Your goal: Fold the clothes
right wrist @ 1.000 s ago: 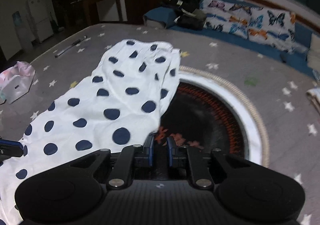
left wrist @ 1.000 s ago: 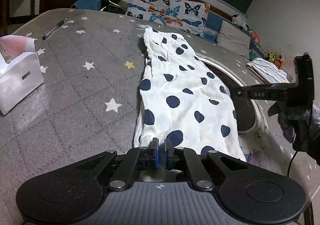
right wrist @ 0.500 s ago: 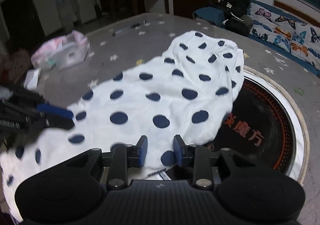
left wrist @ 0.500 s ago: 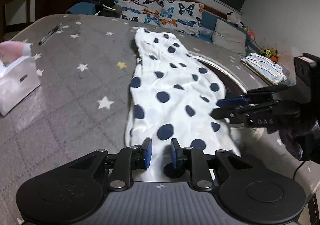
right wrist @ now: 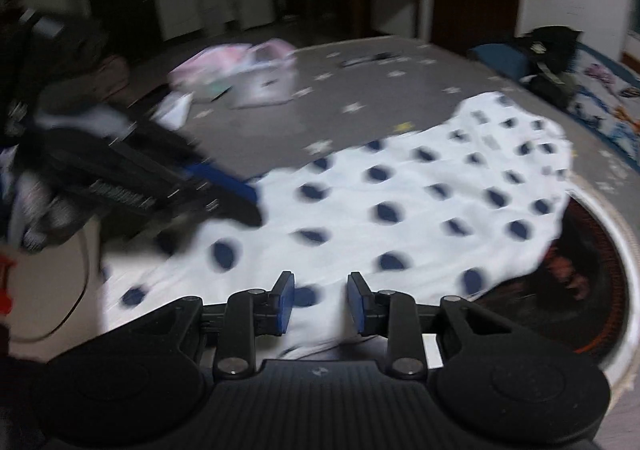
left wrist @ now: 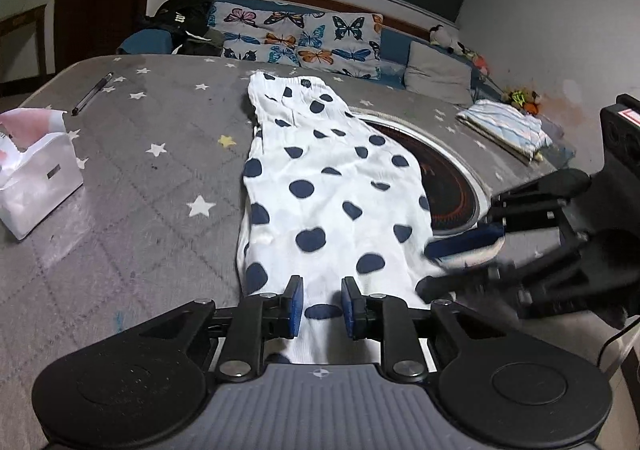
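Note:
A white garment with dark blue dots (left wrist: 332, 189) lies flat and lengthwise on the grey star-patterned table cover (left wrist: 152, 177), partly over a round black and orange hotplate (left wrist: 448, 185). My left gripper (left wrist: 322, 306) is open over the garment's near end, cloth showing between its fingers. My right gripper (left wrist: 452, 262) comes in from the right, open, at the garment's near right edge. In the blurred right wrist view the same garment (right wrist: 420, 209) spreads ahead, the right gripper (right wrist: 320, 304) is open above it, and the left gripper (right wrist: 236, 201) reaches in from the left.
A white tissue box (left wrist: 36, 185) stands at the left and a black pen (left wrist: 92, 93) lies at the back left. A folded striped cloth (left wrist: 504, 125) rests at the back right. A butterfly-print sofa (left wrist: 304, 37) with dark bags stands behind the table.
Both grippers went from shut to open and let the garment's near end drop flat. The right gripper swung left towards the garment; the left gripper pulled back a little.

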